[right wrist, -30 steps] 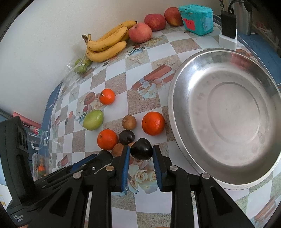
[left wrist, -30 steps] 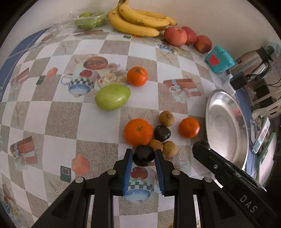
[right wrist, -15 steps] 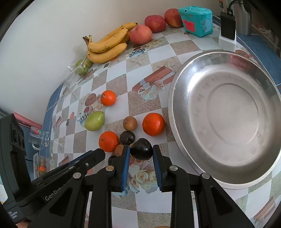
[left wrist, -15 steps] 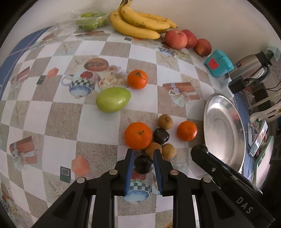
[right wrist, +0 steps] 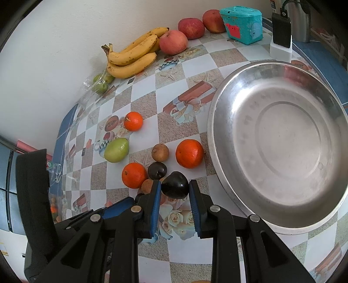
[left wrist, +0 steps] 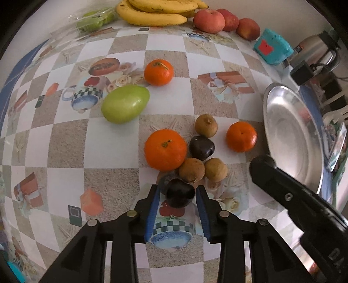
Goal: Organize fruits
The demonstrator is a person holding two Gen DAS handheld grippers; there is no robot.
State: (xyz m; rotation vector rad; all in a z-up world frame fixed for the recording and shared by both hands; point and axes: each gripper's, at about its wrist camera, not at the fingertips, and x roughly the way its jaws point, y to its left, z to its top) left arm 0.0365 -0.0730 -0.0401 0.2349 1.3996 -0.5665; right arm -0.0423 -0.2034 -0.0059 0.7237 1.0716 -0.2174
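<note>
My left gripper (left wrist: 176, 189) points down at the table, and its jaws are opening. A dark plum (left wrist: 180, 193) sits between them on the cloth with a gap at each pad. It touches a cluster of small brown fruits (left wrist: 192, 170), another dark plum (left wrist: 201, 148) and an orange (left wrist: 165, 149). My right gripper (right wrist: 175, 183) is shut on a second dark plum (right wrist: 175, 185), held above the cloth just left of the steel dish (right wrist: 219, 122). A green mango (left wrist: 125, 103) and two more oranges (left wrist: 158, 73) (left wrist: 241, 136) lie nearby.
Bananas (left wrist: 152, 15), apples (left wrist: 208, 20) and a bag of green fruit (left wrist: 93, 20) line the wall. A teal box (left wrist: 273, 46), a kettle (left wrist: 313, 51) and a black adapter (right wrist: 281, 30) stand beyond the dish. The right gripper's finger (left wrist: 267, 165) reaches in beside the dish.
My left gripper has sunk toward the table with its plum, set it beside the brown fruits, and its jaws have parted from it. The right gripper has kept still.
</note>
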